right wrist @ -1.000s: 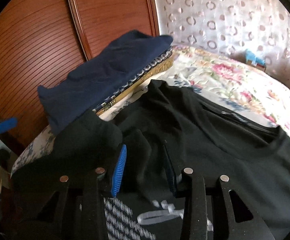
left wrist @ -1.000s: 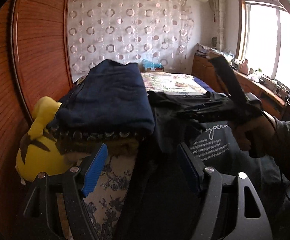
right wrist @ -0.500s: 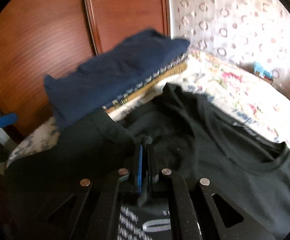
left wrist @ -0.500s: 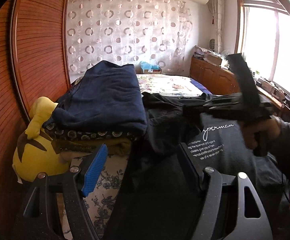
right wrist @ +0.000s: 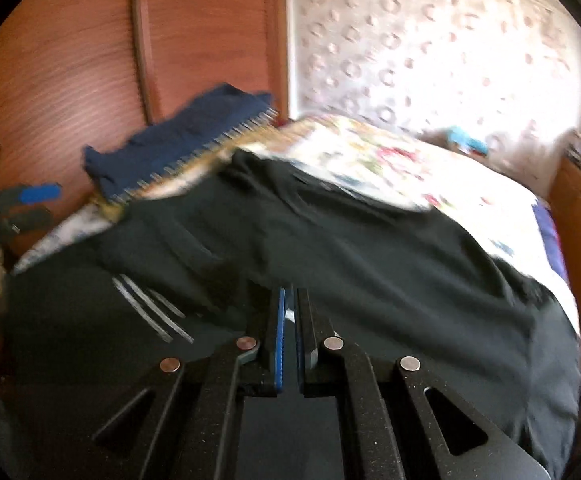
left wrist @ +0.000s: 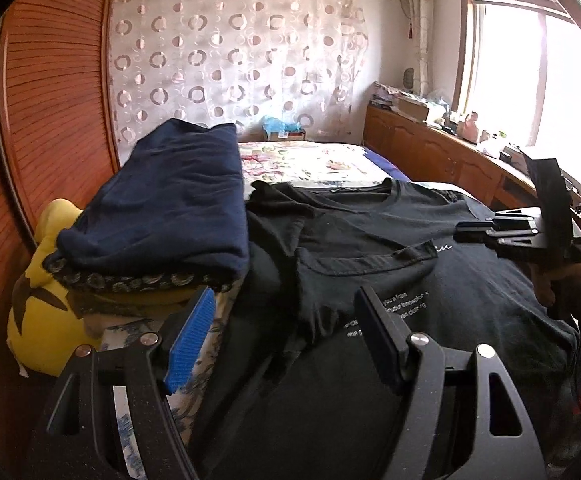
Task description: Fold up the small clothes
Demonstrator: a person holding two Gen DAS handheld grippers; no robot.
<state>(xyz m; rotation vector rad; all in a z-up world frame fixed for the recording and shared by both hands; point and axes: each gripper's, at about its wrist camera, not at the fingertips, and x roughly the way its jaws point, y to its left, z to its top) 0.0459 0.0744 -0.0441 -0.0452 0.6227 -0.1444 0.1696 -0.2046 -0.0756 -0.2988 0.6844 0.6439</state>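
A black T-shirt with white print lies spread on the bed. Its left sleeve is folded inward across the chest. My left gripper stands open over the shirt's near left part, and its pads press on nothing. In the left wrist view my right gripper hovers over the shirt's right side, just beyond the sleeve's end. In its own blurred view the right gripper has its jaws opening, with a narrow gap and no cloth caught between them. The shirt lies below it.
A pile of folded clothes topped by a navy piece sits at the shirt's left, next to a yellow plush toy. A wooden wardrobe runs along the left. Floral bedding lies beyond; a low cabinet lines the window side.
My right gripper shut on the sleeve, carried it right across the shirt and now has its jaws slightly apart. The sleeve lies folded over the chest. The left gripper stayed open.
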